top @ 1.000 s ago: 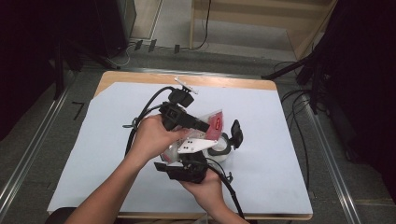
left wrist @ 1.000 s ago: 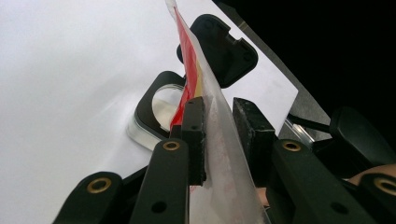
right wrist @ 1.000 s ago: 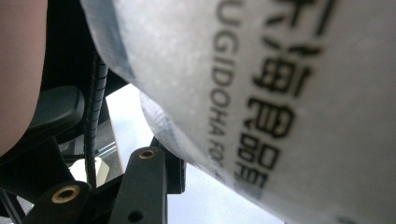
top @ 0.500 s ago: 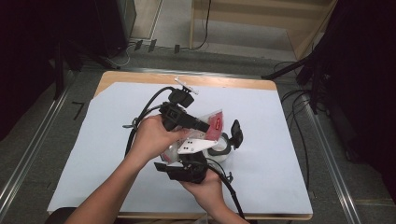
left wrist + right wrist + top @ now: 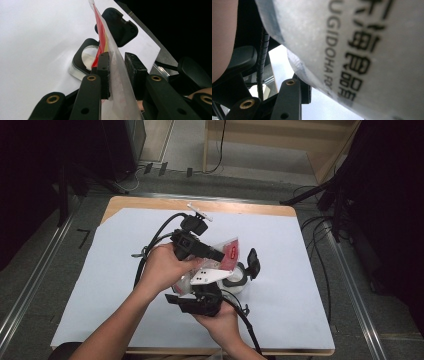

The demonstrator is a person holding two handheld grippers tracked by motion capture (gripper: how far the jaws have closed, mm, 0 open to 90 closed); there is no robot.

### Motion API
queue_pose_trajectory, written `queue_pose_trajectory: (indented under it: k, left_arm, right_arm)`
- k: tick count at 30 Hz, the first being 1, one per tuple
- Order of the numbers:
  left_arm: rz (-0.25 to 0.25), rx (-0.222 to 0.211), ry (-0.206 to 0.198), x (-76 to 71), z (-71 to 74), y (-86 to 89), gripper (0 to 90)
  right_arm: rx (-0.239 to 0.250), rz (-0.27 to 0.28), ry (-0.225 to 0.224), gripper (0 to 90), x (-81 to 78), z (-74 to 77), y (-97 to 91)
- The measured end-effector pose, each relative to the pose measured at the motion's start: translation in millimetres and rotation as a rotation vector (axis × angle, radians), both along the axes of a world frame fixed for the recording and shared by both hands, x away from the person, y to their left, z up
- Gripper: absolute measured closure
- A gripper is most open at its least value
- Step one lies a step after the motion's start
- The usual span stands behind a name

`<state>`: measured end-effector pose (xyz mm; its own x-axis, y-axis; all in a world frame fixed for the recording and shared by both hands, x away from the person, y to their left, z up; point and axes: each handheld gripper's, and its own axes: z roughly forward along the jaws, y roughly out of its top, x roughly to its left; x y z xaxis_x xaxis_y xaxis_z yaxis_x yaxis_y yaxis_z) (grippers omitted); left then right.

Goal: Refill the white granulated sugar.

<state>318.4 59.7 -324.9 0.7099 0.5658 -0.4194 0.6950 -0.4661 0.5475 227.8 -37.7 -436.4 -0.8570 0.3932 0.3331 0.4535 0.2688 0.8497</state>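
A clear plastic bag (image 5: 227, 251) with a red label and white powdery contents hangs between my two grippers over the table. My left gripper (image 5: 221, 257) reaches in from the left, and its pads (image 5: 103, 70) press the bag (image 5: 117, 75) near its top edge. Below it, my right gripper (image 5: 200, 289) points up at the bag's lower part. In the right gripper view the bag (image 5: 362, 50), printed with black lettering, lies against one jaw's finger (image 5: 289, 100) and hides the other jaw. Under the bag stands a small round clear container (image 5: 83, 60) with its black hinged lid (image 5: 117, 27) flipped open.
White paper (image 5: 310, 270) covers the wooden table (image 5: 150, 202). The open container (image 5: 235, 279) and its lid (image 5: 253, 263) sit just right of my hands. Black cables (image 5: 155, 237) trail from both grippers. Metal rails and dark floor surround the table.
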Motion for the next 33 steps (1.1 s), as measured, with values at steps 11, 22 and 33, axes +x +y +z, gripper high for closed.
queue_pose_trajectory:
  k: [11,22,33]
  left_arm:
    - [-0.004,0.000,0.001,-0.3,0.0,0.0,75.3]
    - [-0.004,-0.002,0.000,-0.3,0.1,-0.3,75.2]
    - [-0.002,-0.010,-0.008,-1.5,1.6,-0.8,75.0]
  right_arm:
    - [0.001,-0.001,-0.001,63.6,-0.2,-0.4,0.3]
    - [0.013,0.000,0.021,63.7,0.3,0.0,-0.2]
    - [0.027,-0.006,0.039,63.6,0.4,2.7,-1.8]
